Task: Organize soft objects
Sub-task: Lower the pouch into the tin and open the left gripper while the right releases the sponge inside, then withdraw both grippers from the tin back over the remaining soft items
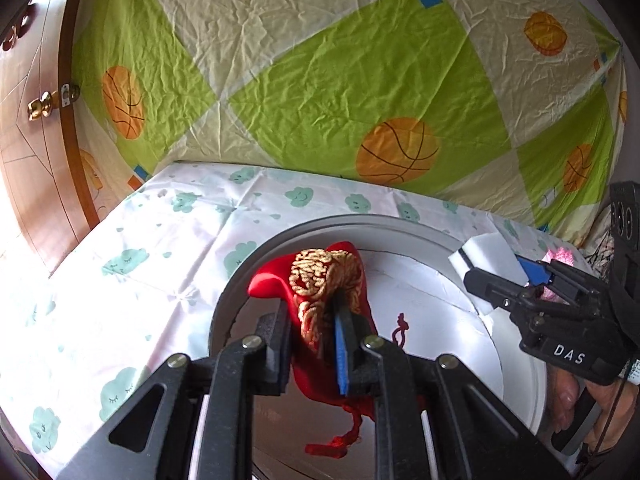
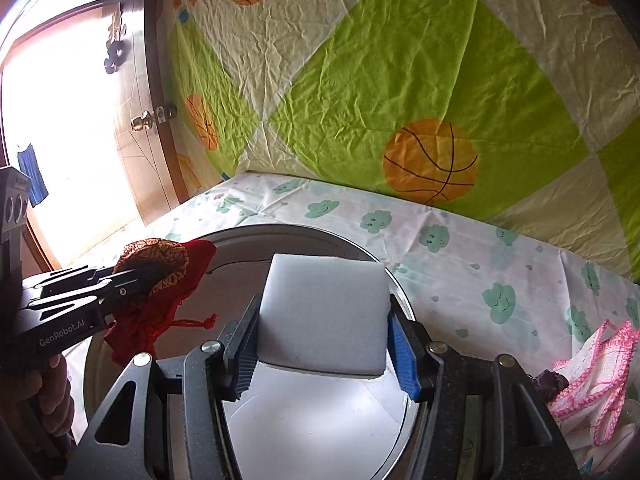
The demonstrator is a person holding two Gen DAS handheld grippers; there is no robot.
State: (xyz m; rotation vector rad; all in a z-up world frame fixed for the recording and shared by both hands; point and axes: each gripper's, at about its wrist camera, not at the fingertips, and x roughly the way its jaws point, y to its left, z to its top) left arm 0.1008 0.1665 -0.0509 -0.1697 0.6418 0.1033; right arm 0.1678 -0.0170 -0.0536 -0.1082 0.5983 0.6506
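Note:
My left gripper (image 1: 316, 328) is shut on a red pouch (image 1: 320, 276) with gold embroidery, whose drawstring tassel dangles below. The pouch hangs over a round white bin (image 1: 408, 228) with a grey rim. In the right wrist view the same pouch (image 2: 160, 280) shows at the left, pinched in the left gripper (image 2: 140, 276). My right gripper (image 2: 324, 332) is shut on a white foam sponge (image 2: 324, 312), held above the bin (image 2: 296, 236). In the left wrist view that sponge (image 1: 488, 256) and the right gripper (image 1: 516, 276) come in from the right.
The bin stands on a white sheet (image 1: 120, 260) printed with green clouds. A green and cream basketball-patterned cloth (image 1: 340, 80) hangs behind. A wooden door (image 1: 32, 140) with a brass knob is at the left. A pink-edged white cloth (image 2: 596, 376) lies right of the bin.

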